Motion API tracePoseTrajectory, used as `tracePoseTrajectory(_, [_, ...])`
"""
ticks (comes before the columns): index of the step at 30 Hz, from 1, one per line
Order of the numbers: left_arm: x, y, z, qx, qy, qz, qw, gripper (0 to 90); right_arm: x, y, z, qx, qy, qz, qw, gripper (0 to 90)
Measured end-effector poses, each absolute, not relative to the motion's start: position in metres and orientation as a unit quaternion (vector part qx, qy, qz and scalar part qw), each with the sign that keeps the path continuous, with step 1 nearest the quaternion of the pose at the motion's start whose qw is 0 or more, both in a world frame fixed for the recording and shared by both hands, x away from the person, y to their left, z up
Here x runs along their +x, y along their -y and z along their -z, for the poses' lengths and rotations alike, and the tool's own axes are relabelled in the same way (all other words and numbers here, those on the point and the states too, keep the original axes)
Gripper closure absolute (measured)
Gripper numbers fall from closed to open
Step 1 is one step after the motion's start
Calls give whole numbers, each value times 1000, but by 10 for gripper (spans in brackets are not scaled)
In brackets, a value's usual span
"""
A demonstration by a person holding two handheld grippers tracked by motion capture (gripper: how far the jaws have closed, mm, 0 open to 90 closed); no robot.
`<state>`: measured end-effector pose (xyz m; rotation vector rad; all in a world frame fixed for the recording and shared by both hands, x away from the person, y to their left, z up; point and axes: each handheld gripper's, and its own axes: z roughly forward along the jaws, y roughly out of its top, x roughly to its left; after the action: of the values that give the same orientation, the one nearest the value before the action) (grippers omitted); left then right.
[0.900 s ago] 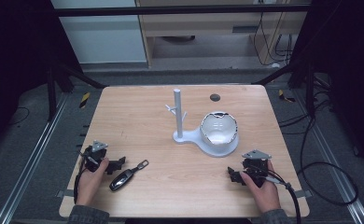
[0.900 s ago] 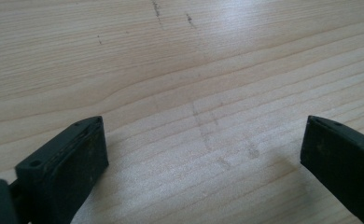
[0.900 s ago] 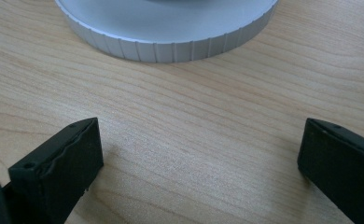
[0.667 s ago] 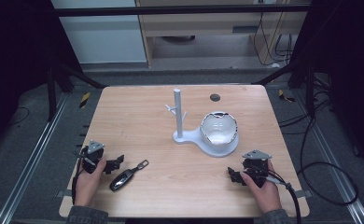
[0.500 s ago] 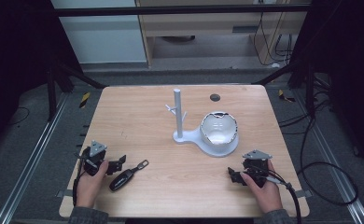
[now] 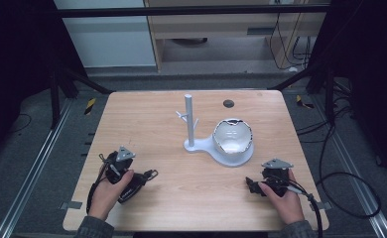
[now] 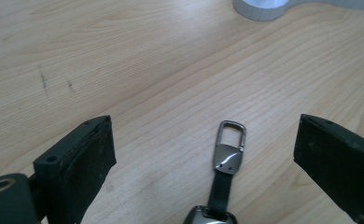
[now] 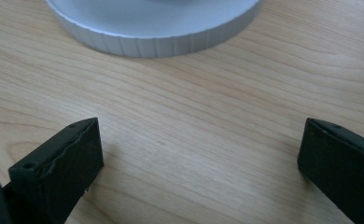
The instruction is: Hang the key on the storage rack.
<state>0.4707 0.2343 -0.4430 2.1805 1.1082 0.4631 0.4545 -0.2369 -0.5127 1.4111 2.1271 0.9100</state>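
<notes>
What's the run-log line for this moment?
left gripper: open, jaws either side of key fob | right gripper: open, nothing between its jaws, near white stand | key fob: flat on table

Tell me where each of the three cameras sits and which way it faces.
High view: above the person's side, looking forward and down at the table; both hands show.
Left gripper view: rides the left gripper, facing the key fob between open jaws.
Right gripper view: rides the right gripper, jaws open, facing the white stand.
All three share the stand.
</notes>
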Motion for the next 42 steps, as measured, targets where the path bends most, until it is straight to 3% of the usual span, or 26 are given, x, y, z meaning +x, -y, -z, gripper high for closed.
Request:
tracePoseTrajectory(6, [473,-205,437,885,-381,-168,207,49,451,242,513,505,-768,-327,217,5])
tracePoseTrajectory(16, [466,-194,418,912,-357,-123,162,53,450,243,513,504,-769,-327,216,5])
tracePoseTrajectory(22, [470,-188,416,921,-348,-124,125,94,448,249,513,517,-760,-325,221,5])
tracePoseTrajectory(30, [475,-185,421,929,-342,-105,94,71,450,258,513,518,-760,-324,223,5])
tracePoseTrajectory(42, [489,-186,427,933,-347,-74,61,147,449,260,513,515,-762,-324,221,5])
